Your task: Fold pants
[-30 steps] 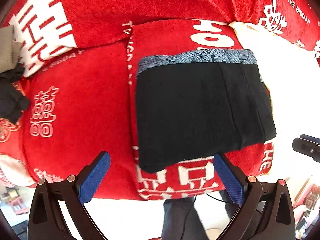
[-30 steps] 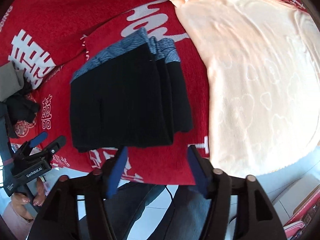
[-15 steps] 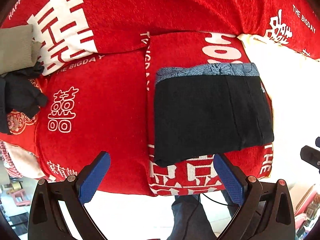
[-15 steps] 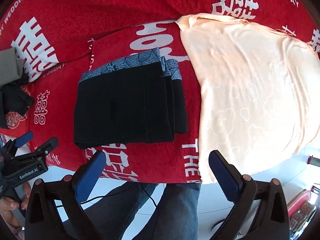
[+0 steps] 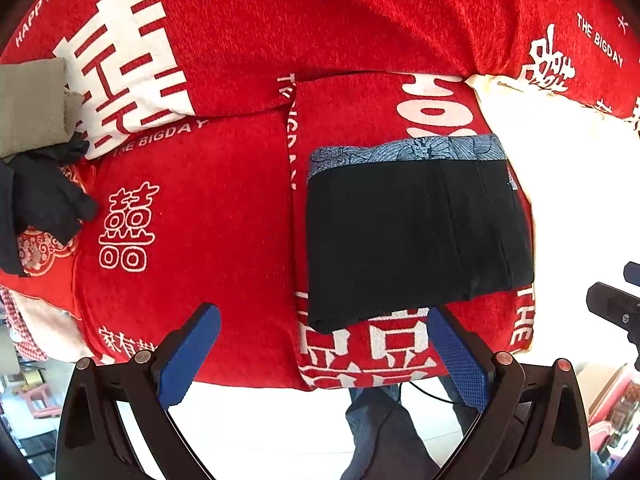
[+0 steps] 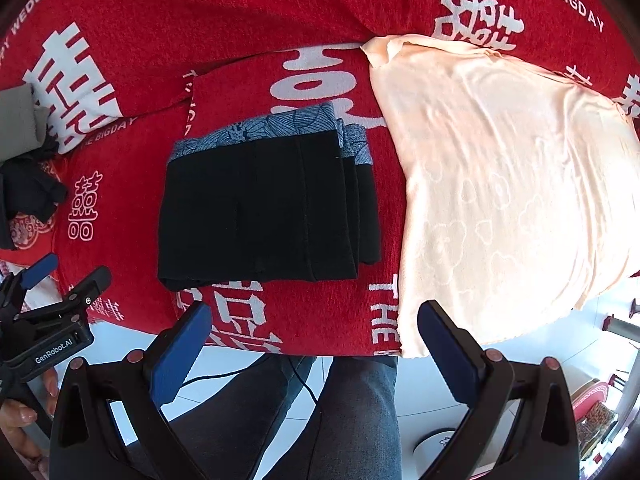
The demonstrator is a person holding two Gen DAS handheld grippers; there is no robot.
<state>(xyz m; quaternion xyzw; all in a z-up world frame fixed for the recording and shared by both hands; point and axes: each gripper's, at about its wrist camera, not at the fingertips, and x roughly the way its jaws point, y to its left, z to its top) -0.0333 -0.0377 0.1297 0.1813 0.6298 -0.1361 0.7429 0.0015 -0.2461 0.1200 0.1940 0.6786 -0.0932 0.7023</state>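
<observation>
While a red cloth (image 6: 248,12) printed with white characters covers nearly the whole table, pale tiled floor (image 6: 352,412) shows past its near edge. One peach cloth (image 6: 508,184) lies spread on the right side. One pair of black pants (image 6: 264,208) lies folded flat mid-table, patterned blue waistband away from the person. Both tools hover apart from it, empty: the left tool (image 5: 320,356) wide open, the right tool (image 6: 316,352) just opened fully.

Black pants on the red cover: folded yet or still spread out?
Folded. The black pants lie as a compact rectangle, layered edges stacked along one side, patterned waistband across the top, no claw touching.
</observation>
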